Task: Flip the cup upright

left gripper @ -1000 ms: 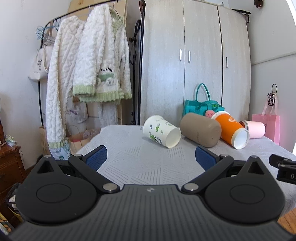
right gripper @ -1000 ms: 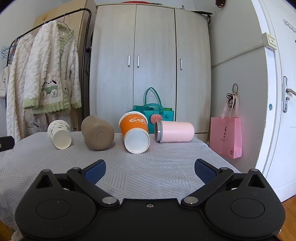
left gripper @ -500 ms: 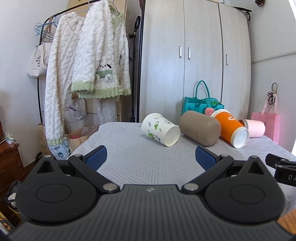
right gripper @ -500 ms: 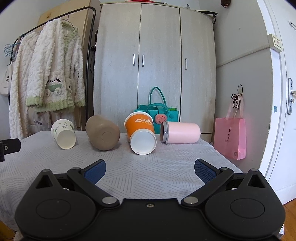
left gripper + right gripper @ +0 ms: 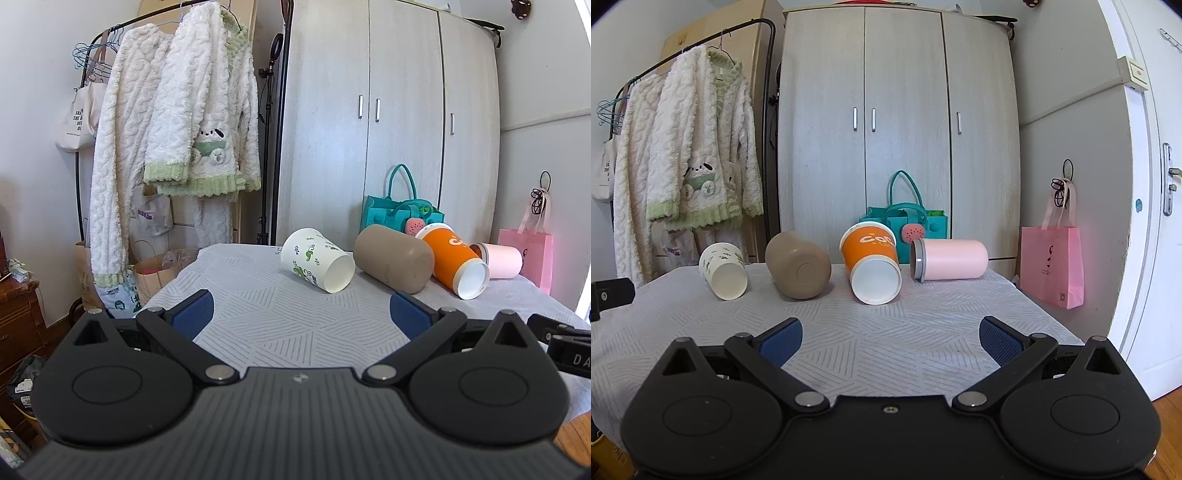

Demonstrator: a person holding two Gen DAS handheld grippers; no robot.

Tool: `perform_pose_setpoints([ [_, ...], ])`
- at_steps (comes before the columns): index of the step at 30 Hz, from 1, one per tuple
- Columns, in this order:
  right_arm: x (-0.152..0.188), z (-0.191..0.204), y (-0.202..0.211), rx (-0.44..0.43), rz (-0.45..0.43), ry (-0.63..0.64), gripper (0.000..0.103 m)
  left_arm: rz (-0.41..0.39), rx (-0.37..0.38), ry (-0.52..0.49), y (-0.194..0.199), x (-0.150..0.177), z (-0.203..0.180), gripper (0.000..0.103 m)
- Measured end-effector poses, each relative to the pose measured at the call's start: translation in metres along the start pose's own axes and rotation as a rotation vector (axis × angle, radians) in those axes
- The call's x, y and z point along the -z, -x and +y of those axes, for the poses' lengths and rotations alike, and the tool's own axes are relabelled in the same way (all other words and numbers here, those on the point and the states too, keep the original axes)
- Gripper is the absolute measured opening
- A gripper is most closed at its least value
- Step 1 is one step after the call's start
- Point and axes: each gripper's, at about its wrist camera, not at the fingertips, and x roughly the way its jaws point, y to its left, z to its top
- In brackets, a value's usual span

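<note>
Four cups lie on their sides in a row on the ribbed grey cloth [image 5: 886, 343]: a white paper cup [image 5: 723, 269] with green leaves, a smooth tan cup [image 5: 798, 264], a shiny orange cup [image 5: 871, 264] and a round pink cup [image 5: 949, 258]. The left gripper [image 5: 299, 314] and right gripper [image 5: 890, 336] are both spread wide, holding nothing, well back from the cups.

Cloth-covered table [image 5: 923, 343] carries four toppled cups [image 5: 875, 264].

Left gripper [image 5: 300, 312] fingers spread wide, empty; right gripper [image 5: 891, 332] same.
</note>
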Motion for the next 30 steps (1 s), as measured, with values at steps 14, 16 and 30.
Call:
perform_pose_setpoints([
  [14,-0.002,-0.003,0.004,-0.008,0.023,0.007,0.103,0.033,0.002,-0.012,-0.003,-0.001,-0.003,0.103],
  [16,-0.009,-0.004,0.006,-0.055,0.042,0.020,0.103,0.065,0.010,-0.010,-0.005,-0.009,-0.001,0.103],
  [30,-0.122,0.011,-0.003,-0.527,0.204,0.193,0.103,0.252,0.144,-0.044,-0.033,-0.105,0.029,0.103],
])
